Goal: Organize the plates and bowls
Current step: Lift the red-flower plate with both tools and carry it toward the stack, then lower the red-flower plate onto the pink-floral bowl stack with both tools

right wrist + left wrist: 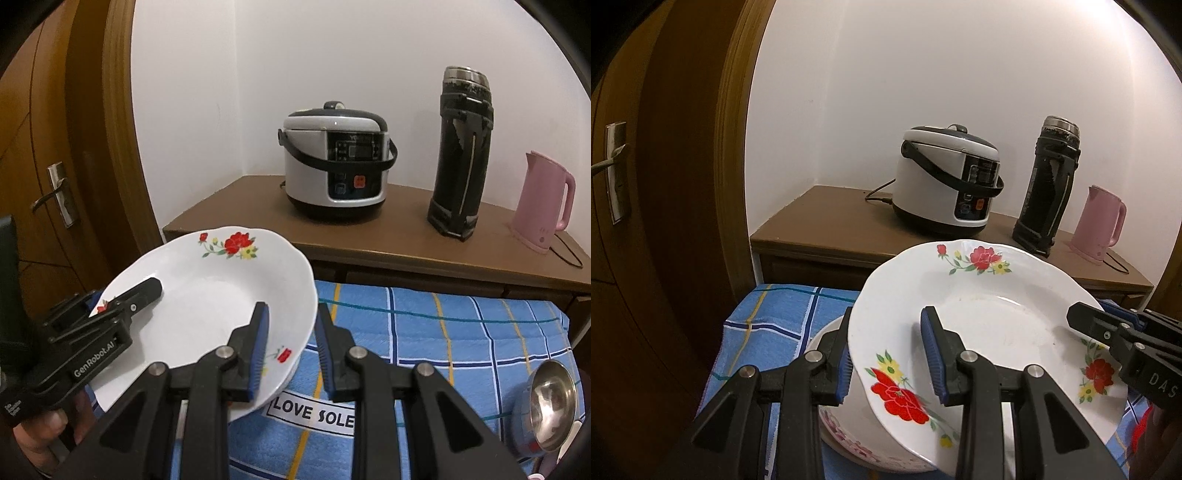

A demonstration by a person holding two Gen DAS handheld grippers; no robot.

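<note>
A white plate with red flowers [990, 332] is held tilted above the blue checked cloth. My left gripper [888, 354] straddles its left rim, one finger over and one under, jaws apart and not pressing. My right gripper [291, 339] straddles its right rim [221, 295] the same way, also open. In the left wrist view the right gripper [1126, 339] reaches in over the plate from the right. A white bowl with a pink flower pattern [849, 439] sits under the plate. A steel bowl [550, 406] lies at the cloth's right edge.
The blue checked cloth [443, 332] covers the near table. Behind it a brown cabinet [258, 206] carries a rice cooker [336, 166], a black flask [461, 155] and a pink kettle [546, 206]. A wooden door [55, 166] stands at the left.
</note>
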